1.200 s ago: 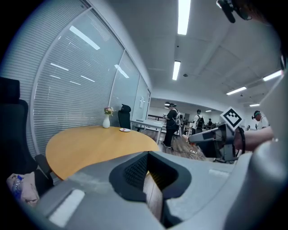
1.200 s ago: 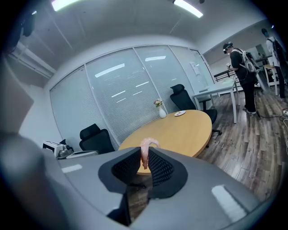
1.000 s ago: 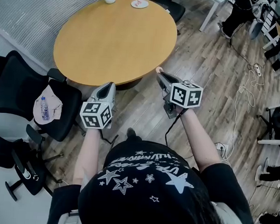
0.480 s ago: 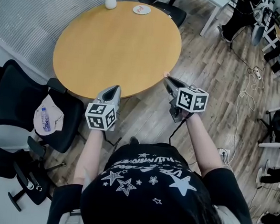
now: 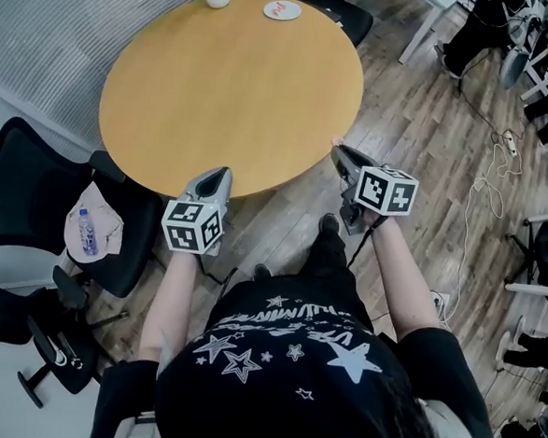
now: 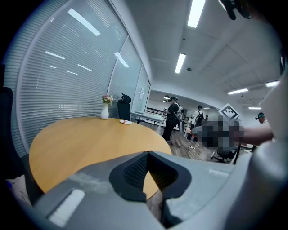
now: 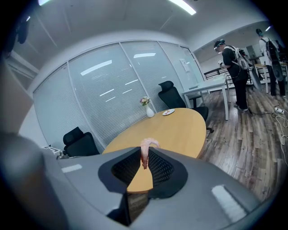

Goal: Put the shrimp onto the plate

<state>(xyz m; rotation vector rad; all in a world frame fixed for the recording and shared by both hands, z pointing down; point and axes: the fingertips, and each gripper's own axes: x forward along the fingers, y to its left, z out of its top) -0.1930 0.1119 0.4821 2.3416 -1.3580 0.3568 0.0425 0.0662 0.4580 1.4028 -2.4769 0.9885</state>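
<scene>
Nipped at the tips of the right claw (image 7: 144, 157), the shrimp (image 7: 147, 144) risked slipping before the distant plate (image 7: 169, 112); the left claw (image 6: 147, 155) was closed, empty.

The round table with a light orange wood-look top (image 5: 232, 79) is smooth and matt. The grey-brown plank floor (image 5: 421, 130) shows wood grain with a low sheen. The left gripper (image 6: 147, 155) and right gripper (image 7: 144, 155) have matt grey plastic bodies; their black pads (image 7: 160, 169) are finely ribbed. The pink shrimp (image 7: 146, 147) looks smooth and faintly glossy. The black office chair (image 5: 24, 177) appears matt and cloth-covered.
</scene>
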